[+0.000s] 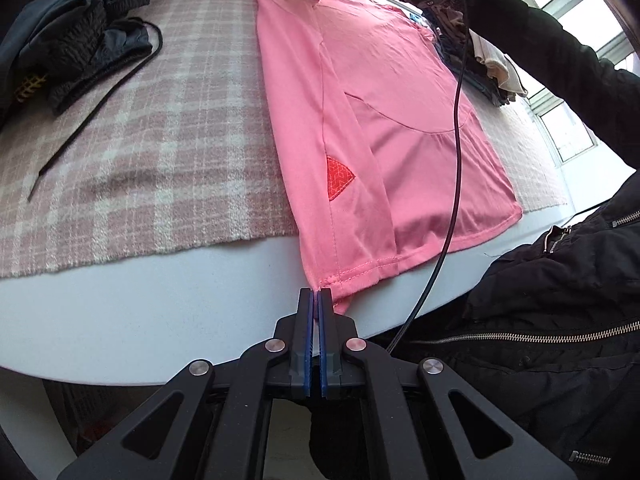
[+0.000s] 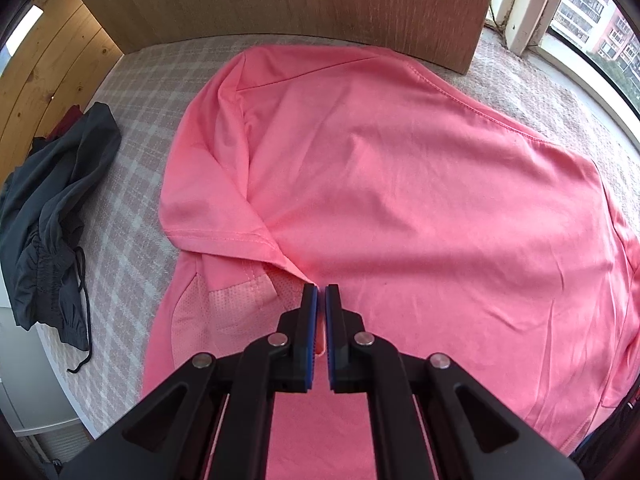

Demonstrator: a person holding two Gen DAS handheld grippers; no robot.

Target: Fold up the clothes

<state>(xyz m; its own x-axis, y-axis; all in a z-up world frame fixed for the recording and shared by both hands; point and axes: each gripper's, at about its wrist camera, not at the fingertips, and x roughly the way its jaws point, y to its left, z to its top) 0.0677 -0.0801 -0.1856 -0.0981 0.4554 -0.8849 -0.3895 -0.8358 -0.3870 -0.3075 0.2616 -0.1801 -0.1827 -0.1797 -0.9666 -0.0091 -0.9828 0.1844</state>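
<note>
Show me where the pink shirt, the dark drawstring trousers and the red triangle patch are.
pink shirt [image 2: 400, 184]: right wrist view, middle of body.
dark drawstring trousers [image 2: 52, 208]: right wrist view, crumpled fabric.
red triangle patch [image 1: 338, 178]: left wrist view, patch centre.

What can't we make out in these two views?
- Stacked clothes, left wrist view: mostly behind the sleeve and cable; items unidentifiable.
- Pink shirt near hem, right wrist view: hidden under the right gripper body.
- Dark garment, left wrist view: cut off by the frame edge.
</note>
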